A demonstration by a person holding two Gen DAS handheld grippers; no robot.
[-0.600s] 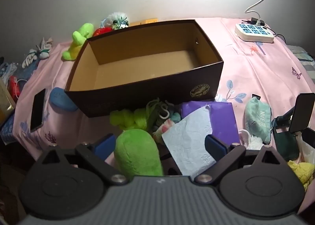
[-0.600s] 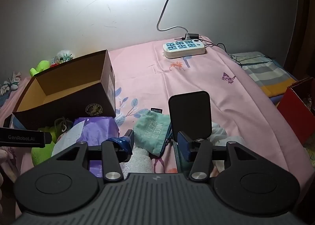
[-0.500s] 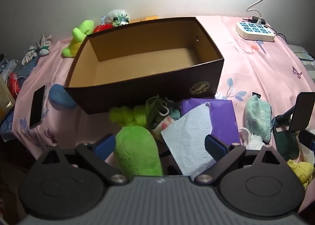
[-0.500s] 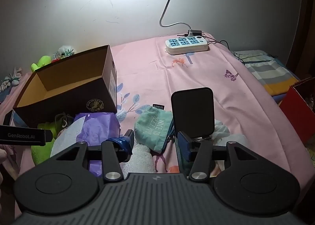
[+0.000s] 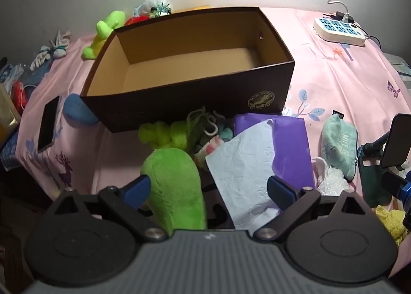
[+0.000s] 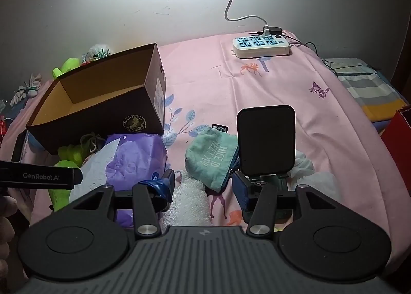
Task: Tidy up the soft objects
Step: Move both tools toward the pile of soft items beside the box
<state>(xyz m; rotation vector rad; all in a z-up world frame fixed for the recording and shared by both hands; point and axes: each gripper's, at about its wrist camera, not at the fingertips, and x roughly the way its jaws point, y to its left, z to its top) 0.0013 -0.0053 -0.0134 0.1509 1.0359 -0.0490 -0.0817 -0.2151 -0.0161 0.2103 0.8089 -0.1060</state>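
Observation:
An open brown shoebox (image 5: 195, 103) stands on the pink bedsheet, with nothing in it. In front of it lie a green plush (image 5: 174, 181), a lime yarn tangle (image 5: 164, 134) and a purple tissue pack (image 5: 290, 145) with a white sheet (image 5: 239, 170) sticking out. My left gripper (image 5: 209, 188) is wide open above them; the plush lies beside its left finger, untouched. My right gripper (image 6: 204, 186) is open over a white mesh puff (image 6: 190, 201), just short of a teal pouch (image 6: 213, 157). Its pads grip nothing.
A black phone stand (image 6: 265, 142) rises right by the right finger. A power strip (image 6: 262, 46) lies at the far side and a phone (image 5: 47, 124) left of the box. More plush toys (image 5: 102, 34) sit behind the box. A red box (image 6: 400, 139) is at the right edge.
Both views have shifted a little, so the box and the things before it sit higher in the frames. Nothing has been taken hold of, and both pairs of jaws stand as before.

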